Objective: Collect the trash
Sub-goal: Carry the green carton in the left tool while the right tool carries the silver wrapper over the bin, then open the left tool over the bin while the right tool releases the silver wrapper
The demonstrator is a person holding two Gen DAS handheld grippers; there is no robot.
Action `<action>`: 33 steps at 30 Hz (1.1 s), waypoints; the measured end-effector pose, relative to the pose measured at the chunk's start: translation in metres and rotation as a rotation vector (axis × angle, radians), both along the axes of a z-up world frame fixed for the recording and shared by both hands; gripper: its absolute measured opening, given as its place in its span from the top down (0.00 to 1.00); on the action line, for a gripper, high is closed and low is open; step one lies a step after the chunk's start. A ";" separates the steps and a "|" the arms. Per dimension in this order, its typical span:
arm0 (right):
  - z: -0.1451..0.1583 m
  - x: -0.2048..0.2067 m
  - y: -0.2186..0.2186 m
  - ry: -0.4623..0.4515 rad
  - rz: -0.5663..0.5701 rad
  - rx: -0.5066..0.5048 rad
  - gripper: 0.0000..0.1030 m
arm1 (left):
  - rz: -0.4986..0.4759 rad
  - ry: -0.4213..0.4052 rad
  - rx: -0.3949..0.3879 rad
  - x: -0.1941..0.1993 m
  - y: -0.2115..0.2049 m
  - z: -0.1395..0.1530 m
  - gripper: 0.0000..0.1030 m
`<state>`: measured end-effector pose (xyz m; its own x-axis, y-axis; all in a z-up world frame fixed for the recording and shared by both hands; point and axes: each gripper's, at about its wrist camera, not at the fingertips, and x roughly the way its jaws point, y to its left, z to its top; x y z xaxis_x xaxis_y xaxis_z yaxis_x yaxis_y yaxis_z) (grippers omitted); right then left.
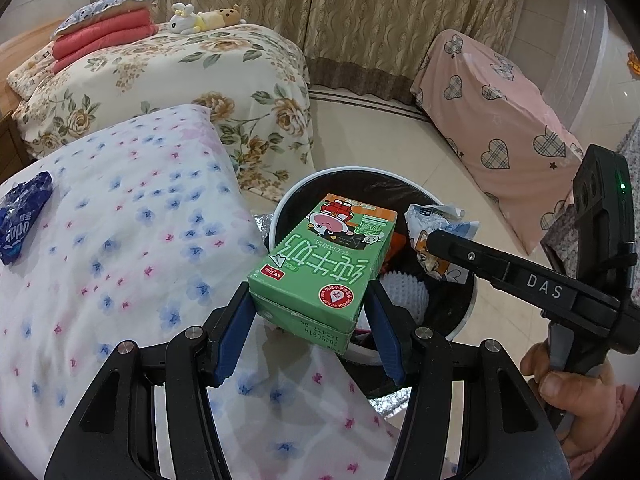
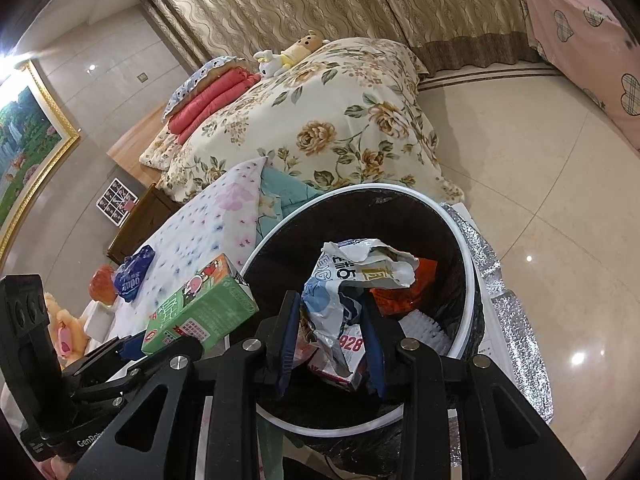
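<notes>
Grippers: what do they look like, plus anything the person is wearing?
Both the left gripper and right gripper are matte black linkage frames with silver pivot pins and ribbed blue finger pads. The right one has white "DAS" lettering, a green LED on its black handle and a thin black cable. A pink sleeve shows at the wrist.

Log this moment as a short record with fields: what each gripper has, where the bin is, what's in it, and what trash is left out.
left gripper: shut on green milk carton, held at the bin's near rim
right gripper: shut on crumpled white wrapper, held over the bin's opening
trash bin: round, white rim, black liner, on the floor beside the flowered cover
in the bin: orange wrapper, white spiky item
left out: blue packet lying on the flowered cover
</notes>
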<state>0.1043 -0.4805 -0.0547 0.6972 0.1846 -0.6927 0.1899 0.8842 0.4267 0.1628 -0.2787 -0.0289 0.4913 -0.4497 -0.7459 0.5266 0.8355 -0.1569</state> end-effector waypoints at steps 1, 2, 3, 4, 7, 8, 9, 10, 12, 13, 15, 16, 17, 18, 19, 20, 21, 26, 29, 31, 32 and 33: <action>0.000 0.000 0.000 0.000 0.000 0.001 0.68 | 0.000 0.001 0.000 0.000 0.000 0.000 0.46; 0.000 0.000 -0.001 0.001 0.000 0.001 0.68 | 0.000 0.000 0.001 0.000 -0.001 0.000 0.46; -0.001 0.001 -0.001 0.002 0.000 0.002 0.68 | 0.001 0.000 0.000 0.001 -0.001 -0.001 0.46; -0.001 0.002 -0.001 0.002 0.000 0.000 0.68 | -0.001 0.002 -0.001 0.001 0.000 -0.001 0.46; -0.002 0.002 -0.001 0.002 -0.001 -0.002 0.68 | -0.001 0.004 -0.002 0.003 -0.001 -0.001 0.46; -0.002 0.002 -0.002 0.003 -0.002 -0.002 0.68 | -0.001 0.005 -0.001 0.003 -0.002 -0.002 0.46; -0.002 0.002 -0.001 0.002 -0.001 -0.002 0.68 | -0.002 0.006 -0.001 0.004 -0.002 -0.002 0.46; -0.002 0.002 -0.001 0.002 -0.001 -0.004 0.68 | -0.002 0.008 -0.001 0.004 -0.003 -0.003 0.46; -0.004 0.003 -0.003 0.003 0.000 -0.006 0.68 | -0.001 0.013 -0.003 0.006 -0.005 -0.004 0.46; -0.004 0.003 -0.003 0.003 -0.001 -0.005 0.68 | -0.001 0.016 -0.004 0.007 -0.006 -0.005 0.46; -0.004 0.004 -0.004 0.007 0.000 -0.005 0.66 | -0.004 0.025 -0.010 0.008 -0.006 -0.006 0.46; -0.005 0.005 -0.005 0.010 -0.001 -0.005 0.65 | -0.007 0.029 -0.014 0.008 -0.006 -0.006 0.46; -0.006 0.005 -0.006 0.013 -0.002 -0.005 0.62 | -0.010 0.035 -0.017 0.008 -0.006 -0.006 0.45; -0.006 0.005 -0.008 0.017 -0.004 -0.003 0.60 | -0.008 0.034 -0.016 0.008 -0.006 -0.005 0.45; -0.006 0.006 -0.009 0.019 -0.007 0.000 0.55 | -0.008 0.033 -0.015 0.008 -0.006 -0.005 0.45; -0.006 0.005 -0.010 0.018 -0.011 0.003 0.49 | -0.010 0.034 -0.022 0.007 -0.003 -0.003 0.45; -0.005 0.005 -0.010 0.016 -0.013 0.004 0.49 | -0.010 0.034 -0.027 0.006 -0.003 -0.003 0.44; 0.000 -0.002 -0.007 0.006 -0.024 0.011 0.37 | 0.018 0.035 -0.057 -0.001 0.016 0.001 0.41; 0.003 -0.005 -0.002 0.001 -0.019 0.011 0.34 | 0.043 0.033 -0.067 -0.005 0.029 0.002 0.40; 0.006 -0.004 0.004 0.000 -0.015 0.011 0.30 | 0.065 0.036 -0.076 -0.008 0.040 0.002 0.39; 0.007 -0.005 0.007 -0.001 -0.013 0.010 0.27 | 0.076 0.039 -0.080 -0.009 0.045 0.001 0.38; 0.008 -0.005 0.010 -0.003 -0.008 0.011 0.26 | 0.086 0.040 -0.082 -0.010 0.050 0.001 0.38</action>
